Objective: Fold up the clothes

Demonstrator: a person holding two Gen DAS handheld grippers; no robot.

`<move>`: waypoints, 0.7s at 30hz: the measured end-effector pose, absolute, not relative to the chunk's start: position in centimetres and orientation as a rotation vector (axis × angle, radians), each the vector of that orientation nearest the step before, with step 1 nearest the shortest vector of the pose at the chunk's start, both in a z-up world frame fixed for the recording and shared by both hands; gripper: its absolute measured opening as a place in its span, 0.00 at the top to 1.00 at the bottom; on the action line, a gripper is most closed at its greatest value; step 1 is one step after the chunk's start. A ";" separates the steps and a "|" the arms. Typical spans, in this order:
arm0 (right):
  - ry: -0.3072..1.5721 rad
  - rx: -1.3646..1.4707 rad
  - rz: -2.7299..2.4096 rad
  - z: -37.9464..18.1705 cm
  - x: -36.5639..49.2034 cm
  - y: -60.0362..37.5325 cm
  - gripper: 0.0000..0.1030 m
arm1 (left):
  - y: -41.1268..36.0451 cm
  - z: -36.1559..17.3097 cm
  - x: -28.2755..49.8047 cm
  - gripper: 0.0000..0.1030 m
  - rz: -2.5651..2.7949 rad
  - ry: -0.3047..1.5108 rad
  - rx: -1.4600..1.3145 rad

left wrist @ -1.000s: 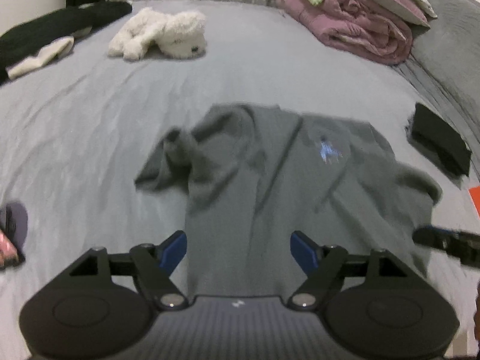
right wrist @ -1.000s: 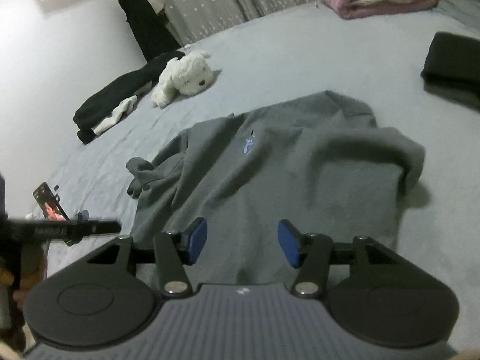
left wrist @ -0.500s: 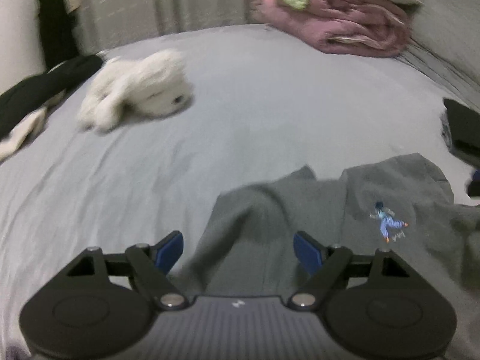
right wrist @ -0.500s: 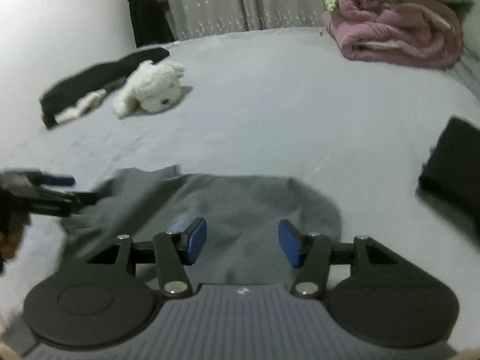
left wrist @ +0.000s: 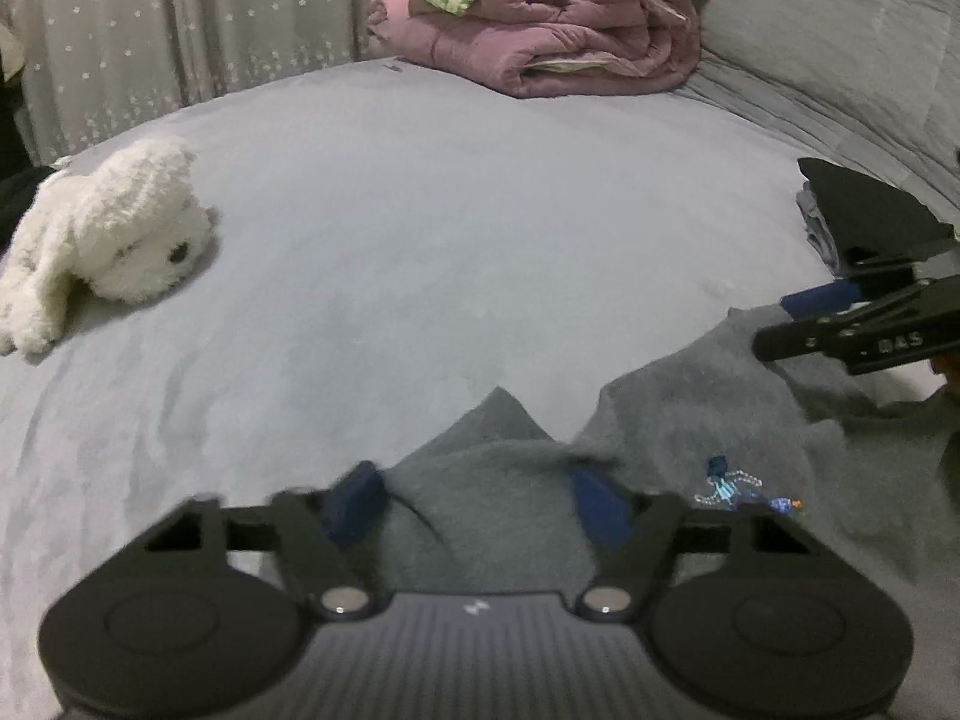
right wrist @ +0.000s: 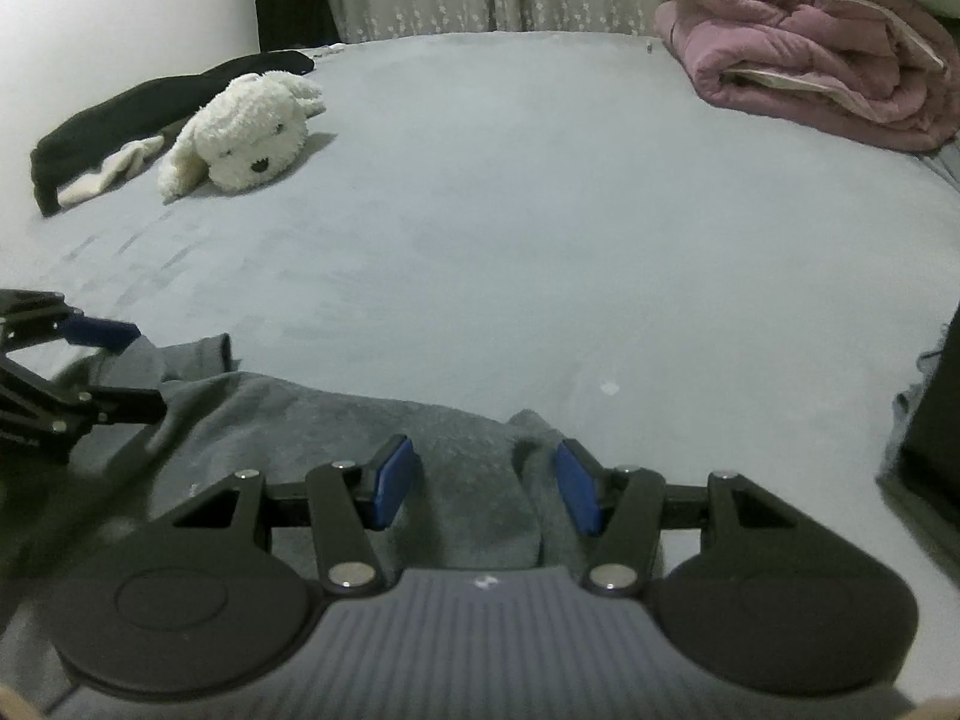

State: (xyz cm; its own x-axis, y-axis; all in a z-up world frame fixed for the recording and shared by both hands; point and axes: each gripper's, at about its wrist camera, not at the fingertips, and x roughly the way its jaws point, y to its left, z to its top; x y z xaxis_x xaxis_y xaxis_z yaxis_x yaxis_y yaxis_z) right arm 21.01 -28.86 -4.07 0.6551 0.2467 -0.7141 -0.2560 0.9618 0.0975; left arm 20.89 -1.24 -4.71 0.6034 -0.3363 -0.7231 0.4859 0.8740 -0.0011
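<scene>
Blue pads of your left gripper (left wrist: 474,507) have just been closing around a raised fold of the grey sweatshirt (left wrist: 690,420); whether they pinch it yet you cannot tell. Your right gripper (right wrist: 486,489) stands parted over another ridge of that sweatshirt, not pressing it. The sweatshirt lies crumpled at the near edge of the bed (right wrist: 540,240). A white plush dog (right wrist: 252,132) rests toward the far left corner, a pink quilt (left wrist: 558,42) at the far right.

Left gripper (left wrist: 474,504): fingertips smeared by motion blur, grey sweatshirt (left wrist: 690,420) bunched between them; pad contact unreadable. Sweatshirt's lower part hidden behind both gripper bodies. Black folded garment (right wrist: 936,396) cut by right edge. Embroidered logo (left wrist: 744,489) too small to identify.
</scene>
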 end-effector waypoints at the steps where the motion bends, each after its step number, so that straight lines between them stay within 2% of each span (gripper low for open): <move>1: 0.808 -0.010 0.282 -4.3 21.1 -28.8 0.54 | -1.3 -4.8 20.8 0.53 -0.483 0.791 0.205; 2: 0.805 -0.010 0.280 -4.4 21.1 -28.8 0.68 | -1.4 -4.9 20.7 0.64 -0.486 0.789 0.210; 3: 0.801 -0.009 0.278 -4.4 21.1 -28.8 0.76 | -1.4 -5.0 20.6 0.77 -0.485 0.787 0.215; 4: 0.798 -0.009 0.276 -4.5 21.1 -28.7 0.88 | -1.5 -5.0 20.5 0.84 -0.474 0.786 0.221; 5: 0.789 -0.009 0.274 -4.4 20.8 -28.7 0.92 | -1.6 -4.9 20.4 0.97 -0.462 0.786 0.223; 13: 0.660 -0.032 0.273 -1.4 17.1 -28.4 0.95 | -1.0 -2.5 17.9 0.98 -0.438 0.729 0.178; 21: 0.587 -0.076 0.319 1.5 11.2 -27.9 0.96 | 0.0 -0.1 12.1 0.98 -0.454 0.679 0.187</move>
